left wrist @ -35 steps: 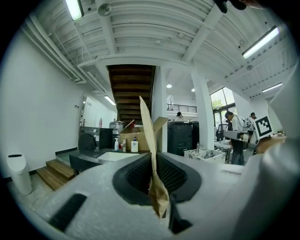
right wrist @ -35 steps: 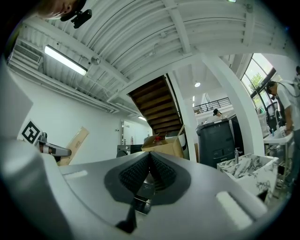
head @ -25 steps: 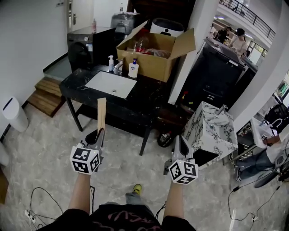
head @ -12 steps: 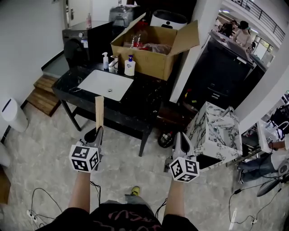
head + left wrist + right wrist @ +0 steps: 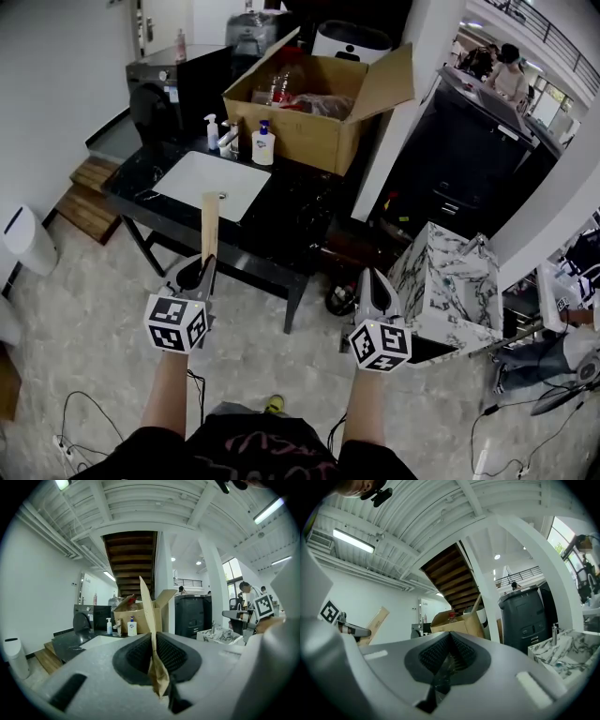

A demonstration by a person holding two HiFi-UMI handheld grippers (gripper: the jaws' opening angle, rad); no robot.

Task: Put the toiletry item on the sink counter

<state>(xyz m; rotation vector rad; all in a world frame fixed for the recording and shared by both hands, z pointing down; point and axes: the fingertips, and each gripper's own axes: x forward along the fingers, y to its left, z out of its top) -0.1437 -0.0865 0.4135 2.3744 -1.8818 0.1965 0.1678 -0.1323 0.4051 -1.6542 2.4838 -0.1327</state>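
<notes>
**Brown Paper Packet: Carry Phase, Hazards Before Placement**

Brown paper packet (image 5: 210,223), taken here as the toiletry item, stands upright in the left gripper (image 5: 201,274). The jaws are nearly together and pinch the packet's crumpled lower end; most of its length rises free above them. The right gripper (image 5: 373,284) has its jaws closed, with nothing visible between them. Both are held over the stone floor (image 5: 84,309), short of the black sink counter (image 5: 291,211), so the packet is not yet placed.

Probable faults from this position:

- **Pivot or slip.** The grip is low on a tall, thin item. A quick swing could tip the packet sideways or pull it out of the pads.
- **Edge strike.** The packet's free top could catch the counter's front edge if the approach is low, and fold.
- **Wrong landing.** The white basin (image 5: 211,178) lies directly ahead; release over it would drop the packet into the sink.
- **Collision.** Pump bottles (image 5: 262,142) stand behind the basin, beside the cardboard box (image 5: 309,112); an overreach could topple them.
</notes>
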